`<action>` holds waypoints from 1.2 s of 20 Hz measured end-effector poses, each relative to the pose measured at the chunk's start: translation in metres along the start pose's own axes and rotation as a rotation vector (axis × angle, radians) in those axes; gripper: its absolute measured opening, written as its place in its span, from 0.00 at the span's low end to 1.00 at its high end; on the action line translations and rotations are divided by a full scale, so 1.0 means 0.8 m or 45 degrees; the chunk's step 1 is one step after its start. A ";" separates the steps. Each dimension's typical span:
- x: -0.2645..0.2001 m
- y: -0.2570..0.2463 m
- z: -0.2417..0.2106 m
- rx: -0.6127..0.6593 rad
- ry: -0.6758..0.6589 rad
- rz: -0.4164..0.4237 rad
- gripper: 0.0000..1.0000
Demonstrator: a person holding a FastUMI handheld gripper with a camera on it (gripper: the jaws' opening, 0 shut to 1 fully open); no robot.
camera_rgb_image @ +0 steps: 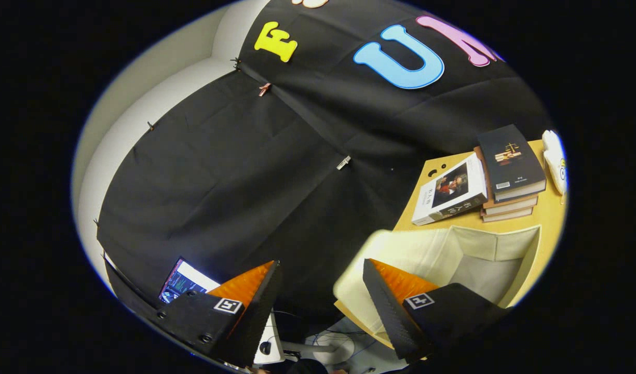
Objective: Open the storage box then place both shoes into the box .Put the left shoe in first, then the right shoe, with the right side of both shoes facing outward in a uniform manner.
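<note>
Tool (322, 304) wide open (nothing held), seemingly above open storage box (497, 244)

The camera rides on the gripper (322, 306), tipped sideways and looking past its two wide-apart, empty fingers at the black cloth wall (255, 171), with the open storage box (497, 254) close beside one finger.

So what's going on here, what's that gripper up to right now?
A person is holding the gripper up in the air, fingers spread apart with nothing between them. It is tilted, facing mostly the black cloth wall. Beside the right finger sits a cream fabric storage box on a wooden table, open at the top and looking empty as far as its inside shows. Beyond the box, a stack of books has another book leaning against it.
</note>
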State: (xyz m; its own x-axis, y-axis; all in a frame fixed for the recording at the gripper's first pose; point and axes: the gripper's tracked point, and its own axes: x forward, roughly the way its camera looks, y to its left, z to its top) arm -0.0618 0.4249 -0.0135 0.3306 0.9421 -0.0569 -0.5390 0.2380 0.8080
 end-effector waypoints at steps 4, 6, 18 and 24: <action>-0.030 -0.015 0.013 0.007 -0.070 -0.046 0.97; -0.055 -0.040 0.022 -0.017 -0.096 -0.133 0.97; -0.289 -0.223 -0.014 -0.200 -0.094 -0.802 0.98; -0.388 -0.304 -0.083 -0.049 -0.028 -1.030 0.97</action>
State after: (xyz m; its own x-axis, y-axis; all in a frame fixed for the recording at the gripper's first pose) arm -0.0848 0.0904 -0.2311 0.6443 0.4698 -0.6034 -0.1527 0.8522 0.5004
